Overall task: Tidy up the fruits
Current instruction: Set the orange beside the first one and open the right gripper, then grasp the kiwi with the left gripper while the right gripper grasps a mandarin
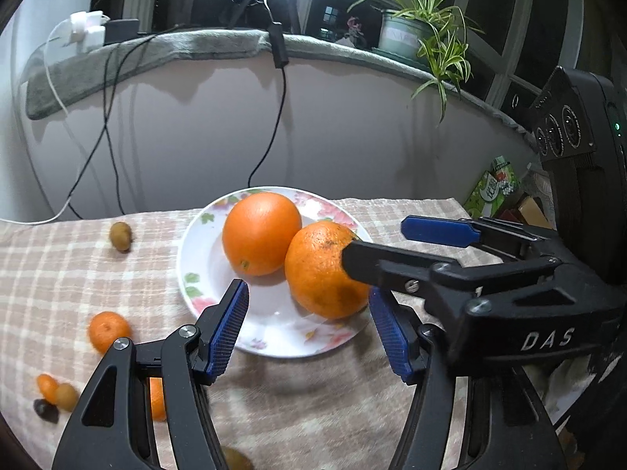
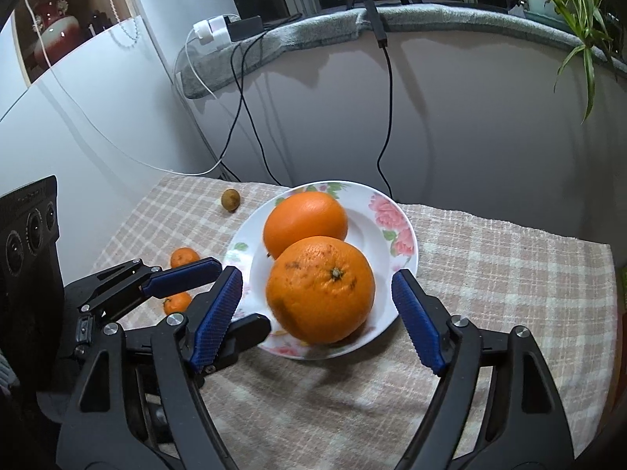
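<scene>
A floral white plate (image 1: pixel 203 274) (image 2: pixel 395 274) on the checked cloth carries two big oranges. The smooth far orange (image 1: pixel 260 233) (image 2: pixel 305 221) touches the speckled near orange (image 1: pixel 321 270) (image 2: pixel 321 290). My right gripper (image 2: pixel 317 313) is open, and its blue pads (image 2: pixel 217 317) stand on either side of the near orange with gaps on both sides. My left gripper (image 1: pixel 309 333) is open over the plate's front rim with nothing between its fingers. Left of the plate lie a mandarin (image 1: pixel 109 331) (image 2: pixel 184 257), a second mandarin (image 2: pixel 177 302) and a brownish-green fruit (image 1: pixel 120 236) (image 2: pixel 230 199).
Small orange and dark fruit pieces (image 1: pixel 51 391) lie at the cloth's near left corner. Black and white cables (image 1: pixel 274 137) hang down the wall behind the plate. A potted plant (image 1: pixel 431 35) stands on the sill, and packets (image 1: pixel 493 188) sit past the table's right end.
</scene>
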Motion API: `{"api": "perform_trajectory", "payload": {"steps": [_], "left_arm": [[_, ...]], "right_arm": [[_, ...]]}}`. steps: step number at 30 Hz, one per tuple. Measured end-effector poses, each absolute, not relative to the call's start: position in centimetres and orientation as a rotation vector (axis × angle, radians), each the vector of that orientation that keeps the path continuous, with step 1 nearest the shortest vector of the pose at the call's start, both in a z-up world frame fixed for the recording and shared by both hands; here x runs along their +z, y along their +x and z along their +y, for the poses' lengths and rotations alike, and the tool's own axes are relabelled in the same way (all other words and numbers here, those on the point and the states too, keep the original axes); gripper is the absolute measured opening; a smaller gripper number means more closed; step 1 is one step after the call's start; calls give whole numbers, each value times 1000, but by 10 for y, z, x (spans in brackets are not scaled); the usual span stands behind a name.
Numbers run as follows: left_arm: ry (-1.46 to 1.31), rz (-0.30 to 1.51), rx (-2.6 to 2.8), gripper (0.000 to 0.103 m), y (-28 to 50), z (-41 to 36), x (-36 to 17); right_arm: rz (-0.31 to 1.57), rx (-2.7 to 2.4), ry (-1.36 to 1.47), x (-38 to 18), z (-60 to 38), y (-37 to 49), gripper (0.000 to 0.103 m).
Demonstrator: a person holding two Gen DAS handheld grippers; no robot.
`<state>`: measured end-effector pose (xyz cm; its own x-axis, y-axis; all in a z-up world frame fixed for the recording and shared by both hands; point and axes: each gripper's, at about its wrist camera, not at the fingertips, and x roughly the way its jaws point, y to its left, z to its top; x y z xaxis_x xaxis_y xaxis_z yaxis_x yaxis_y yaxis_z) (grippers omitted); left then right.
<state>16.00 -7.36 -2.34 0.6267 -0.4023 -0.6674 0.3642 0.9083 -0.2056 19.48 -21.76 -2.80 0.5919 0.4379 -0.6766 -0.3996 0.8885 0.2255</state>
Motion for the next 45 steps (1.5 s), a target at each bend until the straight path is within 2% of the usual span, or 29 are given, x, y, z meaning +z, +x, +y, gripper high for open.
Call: {"api": "perform_trajectory", "payload": {"steps": [11,23,25,28,38,45], "left_arm": [[-82,718,-404,63,124,-21,-18],[-104,791,-353,63,79,26,-46],[-114,811,-352,50,77,31,-53],[-163,832,-345,44,78,42,-59],[-202,882,-350,37,113,47,-70],[-216,906,-340,35,130,50,-75]], "right_arm": [[759,538,40,-21,-203,162,81],[756,612,-24,-29,-170,130,81],[768,630,-49,-34,-161,124,81],[785,655,-79,-42,-150,115,81],[884,757,-118,-72,-117,104,49],[906,770,-158,-84,-101,104,47]]}}
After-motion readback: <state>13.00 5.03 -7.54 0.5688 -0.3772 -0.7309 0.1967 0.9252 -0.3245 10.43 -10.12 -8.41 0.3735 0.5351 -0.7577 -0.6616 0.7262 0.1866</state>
